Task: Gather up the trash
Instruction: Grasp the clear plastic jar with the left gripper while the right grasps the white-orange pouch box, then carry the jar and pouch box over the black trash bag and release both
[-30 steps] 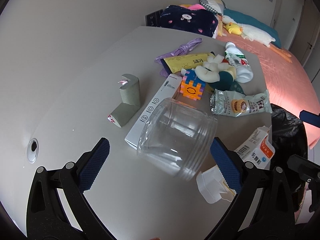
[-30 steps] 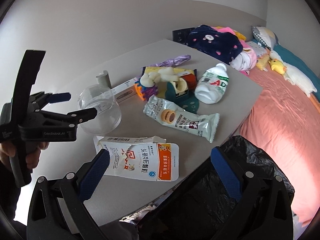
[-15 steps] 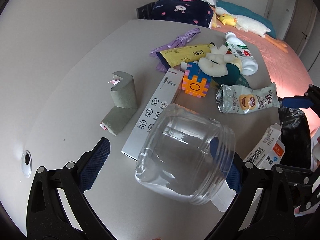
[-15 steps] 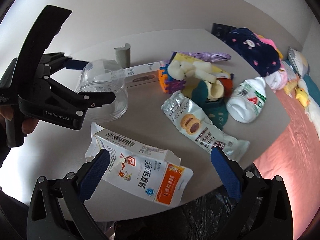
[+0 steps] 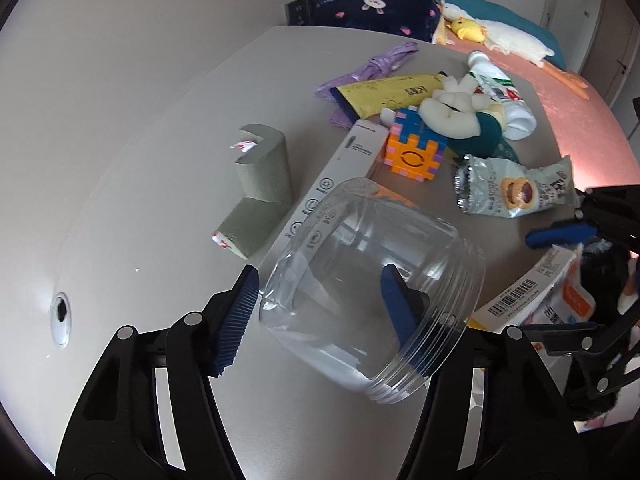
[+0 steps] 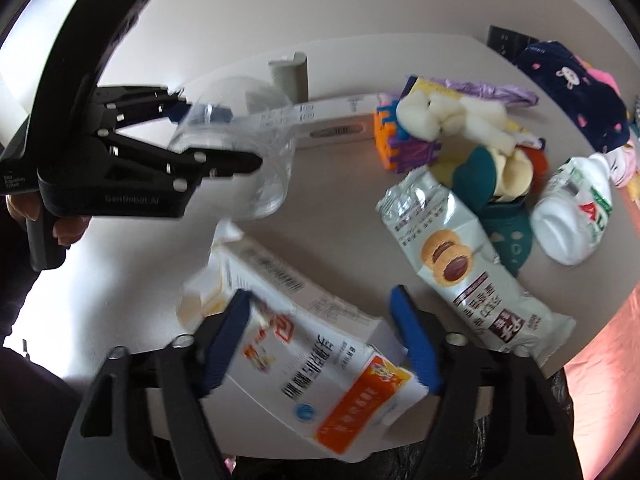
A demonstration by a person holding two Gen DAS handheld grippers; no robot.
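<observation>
A clear plastic jar point(image 5: 372, 280) lies on its side on the grey table point(image 5: 152, 184), mouth toward the lower right. My left gripper point(image 5: 320, 312) straddles it with jaws closing, and both blue pads press its walls, one seen through the plastic. From the right wrist view the left gripper point(image 6: 224, 136) holds the jar point(image 6: 248, 148) at the table's left. A white and orange carton point(image 6: 316, 364) lies at the near edge. My right gripper point(image 6: 324, 328) is closing on it, a pad against each side.
A silver snack wrapper point(image 6: 448, 248), a white bottle point(image 6: 572, 216), a colourful toy cube point(image 5: 412, 152), a long white box point(image 5: 344, 176) and a grey foam corner piece point(image 5: 264, 184) lie around. A black bag point(image 6: 460, 460) hangs below the table's near edge. A bed point(image 5: 560, 92) stands beyond.
Both pairs of jaws have narrowed from wide open. The left pads came in against the jar. The right gripper dropped and rolled over the carton, which now sits between its pads.
</observation>
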